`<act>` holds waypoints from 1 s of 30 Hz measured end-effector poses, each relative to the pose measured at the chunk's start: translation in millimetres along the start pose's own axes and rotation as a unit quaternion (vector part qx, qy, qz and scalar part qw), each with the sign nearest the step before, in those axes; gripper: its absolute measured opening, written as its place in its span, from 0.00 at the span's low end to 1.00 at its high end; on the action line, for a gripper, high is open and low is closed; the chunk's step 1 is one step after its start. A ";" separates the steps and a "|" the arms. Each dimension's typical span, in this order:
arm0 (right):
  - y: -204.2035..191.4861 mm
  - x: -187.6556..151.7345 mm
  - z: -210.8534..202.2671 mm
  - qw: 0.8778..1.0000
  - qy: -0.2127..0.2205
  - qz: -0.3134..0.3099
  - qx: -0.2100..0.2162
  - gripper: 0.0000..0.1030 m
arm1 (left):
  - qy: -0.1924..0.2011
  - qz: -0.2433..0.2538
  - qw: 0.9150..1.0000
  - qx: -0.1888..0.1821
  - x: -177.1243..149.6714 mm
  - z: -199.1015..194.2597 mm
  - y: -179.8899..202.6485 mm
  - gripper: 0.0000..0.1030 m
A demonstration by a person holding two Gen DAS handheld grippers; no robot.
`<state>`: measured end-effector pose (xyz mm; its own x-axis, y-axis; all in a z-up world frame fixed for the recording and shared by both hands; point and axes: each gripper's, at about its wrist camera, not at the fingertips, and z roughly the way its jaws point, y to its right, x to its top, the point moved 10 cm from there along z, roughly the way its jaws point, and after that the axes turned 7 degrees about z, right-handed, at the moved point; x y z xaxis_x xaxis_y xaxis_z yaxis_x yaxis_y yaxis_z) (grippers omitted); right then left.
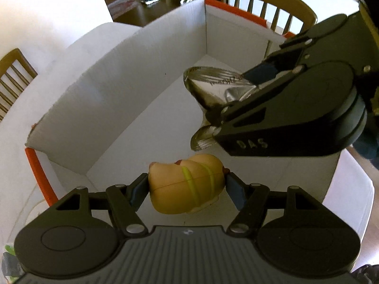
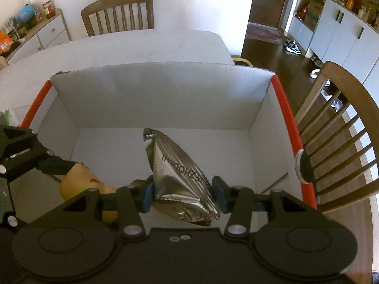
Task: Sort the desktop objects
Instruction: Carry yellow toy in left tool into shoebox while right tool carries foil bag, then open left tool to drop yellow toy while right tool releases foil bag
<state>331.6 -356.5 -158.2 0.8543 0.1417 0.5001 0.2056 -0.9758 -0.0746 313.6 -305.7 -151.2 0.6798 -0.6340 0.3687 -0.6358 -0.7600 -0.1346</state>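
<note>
My left gripper (image 1: 187,185) is shut on a tan hot-dog toy (image 1: 187,184) with yellow-green stripes, held over the inside of a white cardboard box (image 1: 118,90) with orange edges. My right gripper (image 2: 183,195) is shut on a silver foil snack bag (image 2: 180,172), also held inside the box (image 2: 165,90). In the left wrist view the right gripper (image 1: 227,94) comes in from the right with the foil bag (image 1: 213,82) just beyond the toy. In the right wrist view the left gripper (image 2: 68,168) and the toy (image 2: 80,182) show at the lower left.
The box stands on a white table (image 2: 118,47). Wooden chairs stand at the far side (image 2: 118,14) and to the right (image 2: 331,137). A thin dark stick (image 2: 274,183) lies on the box floor at right. A green-and-white packet (image 2: 7,118) sits left of the box.
</note>
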 end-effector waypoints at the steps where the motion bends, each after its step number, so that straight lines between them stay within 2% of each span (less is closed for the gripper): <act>1: -0.3 -0.6 1.5 1.000 -0.003 0.000 0.001 0.49 | -0.003 -0.002 1.000 -0.003 -1.4 1.2 -0.4 0.68; 7: -2.5 -2.3 9.0 1.000 -0.027 -0.007 -0.002 0.49 | -0.029 -0.010 0.999 -0.018 -8.2 6.0 -1.5 0.68; 14: -1.8 -3.1 11.7 0.999 -0.036 0.002 -0.005 0.54 | -0.035 -0.013 0.999 -0.024 -12.5 2.1 -1.9 0.69; 18: -1.5 -1.2 8.5 0.999 -0.031 0.007 -0.003 0.56 | -0.032 -0.015 0.999 -0.017 -15.4 -3.5 -2.7 0.70; 22: 0.0 0.5 2.6 1.000 -0.020 0.012 0.001 0.68 | -0.023 -0.025 0.999 -0.008 -17.8 -12.1 -6.2 0.72; 30: 2.2 7.8 -17.4 1.000 0.004 0.014 0.007 0.75 | 0.008 -0.045 0.999 -0.001 -18.7 -40.0 -9.2 0.81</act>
<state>330.3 -360.5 -139.4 0.8554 0.1134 0.5054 0.1887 -0.9769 -0.1002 292.1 -281.2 -120.0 0.7286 -0.5609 0.3931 -0.5731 -0.8136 -0.0987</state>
